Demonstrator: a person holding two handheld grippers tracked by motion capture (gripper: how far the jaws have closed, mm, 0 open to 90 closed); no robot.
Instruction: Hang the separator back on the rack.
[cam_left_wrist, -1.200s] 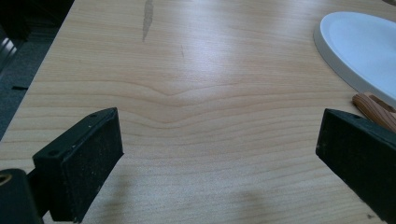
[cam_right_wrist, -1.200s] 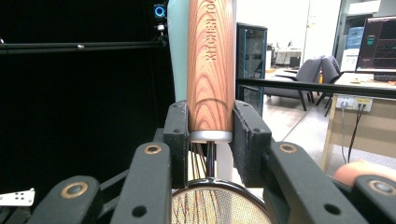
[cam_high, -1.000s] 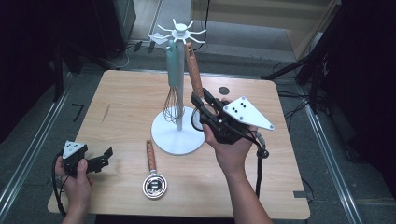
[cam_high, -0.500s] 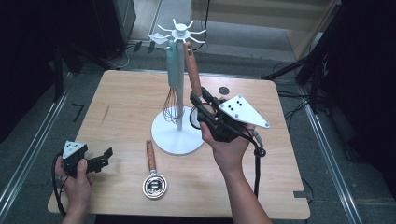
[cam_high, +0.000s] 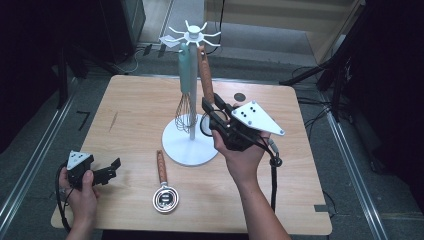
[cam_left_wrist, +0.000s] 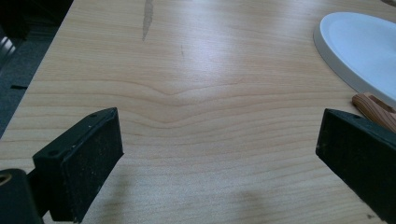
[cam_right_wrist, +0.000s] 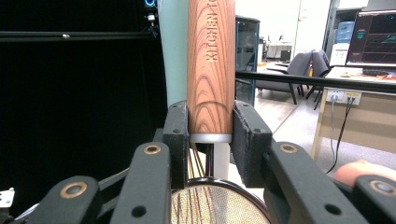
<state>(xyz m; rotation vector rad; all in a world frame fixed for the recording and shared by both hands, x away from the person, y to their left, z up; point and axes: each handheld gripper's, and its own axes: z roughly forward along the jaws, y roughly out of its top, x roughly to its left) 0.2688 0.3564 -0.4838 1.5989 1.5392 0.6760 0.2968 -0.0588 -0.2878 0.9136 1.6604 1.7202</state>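
On the pale wooden table (cam_high: 280, 165), my right gripper (cam_high: 214, 111) clamps the strainer's wooden handle (cam_right_wrist: 211, 65) low: stiff, light, top-heavy. My left gripper (cam_high: 107, 170) rests near-left, jaws spread.

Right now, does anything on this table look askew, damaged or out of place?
Mostly tidy. The wooden-handled strainer leans against the white stand rather than hanging plumb like the whisk, because the right claw grips its handle. A second wooden-handled utensil lies flat on the table. A dark streak marks the wood.
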